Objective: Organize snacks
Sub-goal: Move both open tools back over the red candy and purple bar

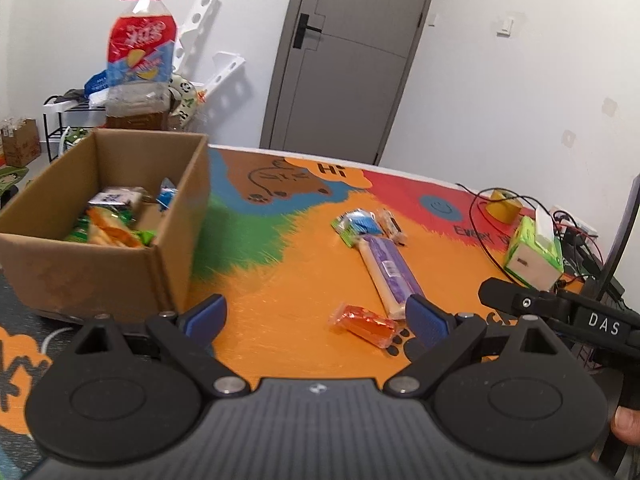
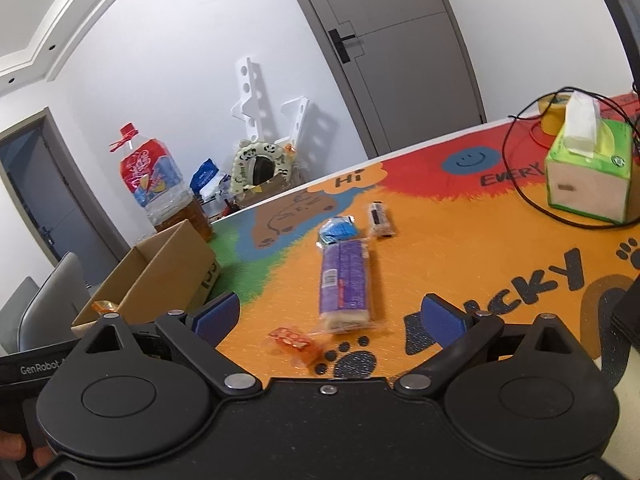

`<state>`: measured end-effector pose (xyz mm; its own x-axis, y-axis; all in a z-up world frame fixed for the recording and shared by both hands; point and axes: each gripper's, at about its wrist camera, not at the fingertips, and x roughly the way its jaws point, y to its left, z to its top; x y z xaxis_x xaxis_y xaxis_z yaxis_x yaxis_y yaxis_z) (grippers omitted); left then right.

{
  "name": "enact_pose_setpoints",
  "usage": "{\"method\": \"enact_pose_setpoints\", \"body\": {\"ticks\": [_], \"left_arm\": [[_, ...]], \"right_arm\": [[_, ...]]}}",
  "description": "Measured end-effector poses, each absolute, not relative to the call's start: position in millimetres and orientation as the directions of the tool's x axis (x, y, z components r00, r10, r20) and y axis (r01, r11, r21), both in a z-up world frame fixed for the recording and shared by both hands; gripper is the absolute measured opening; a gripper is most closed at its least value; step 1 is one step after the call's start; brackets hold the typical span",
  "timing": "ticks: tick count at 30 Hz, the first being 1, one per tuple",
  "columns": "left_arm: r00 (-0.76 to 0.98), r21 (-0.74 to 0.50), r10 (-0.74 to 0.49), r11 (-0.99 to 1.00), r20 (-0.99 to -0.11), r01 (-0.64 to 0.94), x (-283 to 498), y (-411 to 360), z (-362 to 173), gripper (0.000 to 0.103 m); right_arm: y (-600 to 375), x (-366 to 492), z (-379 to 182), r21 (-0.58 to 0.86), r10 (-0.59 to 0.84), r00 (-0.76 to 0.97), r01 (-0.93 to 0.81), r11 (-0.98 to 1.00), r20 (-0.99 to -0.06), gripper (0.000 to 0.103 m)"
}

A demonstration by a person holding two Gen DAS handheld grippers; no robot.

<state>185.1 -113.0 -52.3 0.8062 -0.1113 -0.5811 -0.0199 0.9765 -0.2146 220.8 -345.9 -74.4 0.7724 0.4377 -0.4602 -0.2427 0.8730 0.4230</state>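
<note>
On the colourful surface (image 1: 280, 288) four loose snacks lie near the middle: an orange packet (image 1: 366, 325) nearest the cameras, a long purple bar (image 1: 390, 272) just beyond it, then a blue-and-green packet (image 1: 357, 224) and a small brown bar (image 1: 391, 226). Left tongs (image 1: 316, 320) and right tongs (image 2: 332, 320) both stand released, grasping nothing. Cardboard box (image 1: 96, 272) at left (already holding several snacks) sits apart from them. Tissue box (image 2: 588, 172) stands at right.
</note>
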Motion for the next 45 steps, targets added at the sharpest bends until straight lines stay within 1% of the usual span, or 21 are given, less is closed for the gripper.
{"method": "enact_pose_setpoints", "body": {"ticks": [6, 11, 13, 16, 23, 28, 31, 32, 33, 34, 36, 38, 41, 45], "left_arm": [[0.791, -0.212, -0.089, 0.976, -0.605, -0.052, 205.6, -126.8, -67.5, 0.093], [0.784, -0.197, -0.067, 0.978, -0.617, -0.071, 221.0, -136.5, -78.6, 0.092], [0.777, -0.197, -0.068, 0.978, -0.625, -0.073, 226.7, -140.8, -83.9, 0.091], [0.766, -0.183, -0.062, 0.98, -0.64, -0.073, 236.3, -148.6, -92.2, 0.091], [0.743, -0.142, -0.02, 0.985, -0.669, -0.101, 260.0, -160.0, -108.6, 0.091], [0.725, -0.107, -0.011, 0.991, -0.689, -0.087, 257.7, -164.4, -115.3, 0.091], [0.72, -0.115, -0.025, 0.99, -0.693, -0.077, 251.6, -159.9, -115.2, 0.084], [0.719, -0.122, -0.031, 0.99, -0.695, -0.075, 250.2, -158.2, -115.3, 0.079], [0.717, -0.133, -0.041, 0.988, -0.696, -0.073, 248.4, -155.2, -115.9, 0.072], [0.712, -0.145, -0.052, 0.987, -0.7, -0.071, 247.1, -151.6, -117.1, 0.067], [0.722, -0.142, -0.047, 0.987, -0.691, -0.072, 244.4, -146.5, -117.1, 0.052], [0.725, -0.157, -0.051, 0.984, -0.687, -0.08, 244.1, -139.9, -117.0, 0.046], [0.727, -0.185, -0.071, 0.98, -0.683, -0.078, 246.7, -133.7, -116.1, 0.046], [0.737, -0.163, -0.07, 0.985, -0.672, -0.055, 250.0, -135.8, -115.8, 0.046]], "right_arm": [[-350.9, 230.8, -83.9, 0.44, 0.434, 0.77, -0.224, 0.87, -0.467, 0.096], [-356.3, 239.3, -92.0, 0.446, 0.435, 0.762, -0.215, 0.869, -0.479, 0.089], [-358.4, 242.5, -95.6, 0.45, 0.436, 0.757, -0.211, 0.868, -0.486, 0.083], [-361.2, 246.3, -100.4, 0.459, 0.437, 0.753, -0.203, 0.865, -0.492, 0.079], [-370.9, 251.5, -107.6, 0.466, 0.421, 0.756, -0.174, 0.868, -0.502, 0.079], [-370.6, 253.2, -109.9, 0.468, 0.421, 0.754, -0.172, 0.867, -0.503, 0.079], [-364.6, 254.0, -110.3, 0.467, 0.432, 0.748, -0.185, 0.865, -0.505, 0.078], [-362.5, 254.4, -110.3, 0.466, 0.436, 0.745, -0.19, 0.864, -0.505, 0.078], [-359.6, 254.7, -110.2, 0.465, 0.441, 0.742, -0.196, 0.863, -0.505, 0.077], [-356.7, 254.9, -110.2, 0.464, 0.445, 0.739, -0.202, 0.862, -0.505, 0.077], [-349.7, 256.2, -110.6, 0.458, 0.452, 0.734, -0.215, 0.862, -0.507, 0.077], [-343.6, 258.4, -111.2, 0.454, 0.457, 0.728, -0.223, 0.863, -0.511, 0.076], [-334.0, 262.6, -110.1, 0.443, 0.462, 0.72, -0.236, 0.865, -0.518, 0.075], [-325.2, 269.8, -109.0, 0.424, 0.458, 0.717, -0.245, 0.872, -0.526, 0.075]]}}
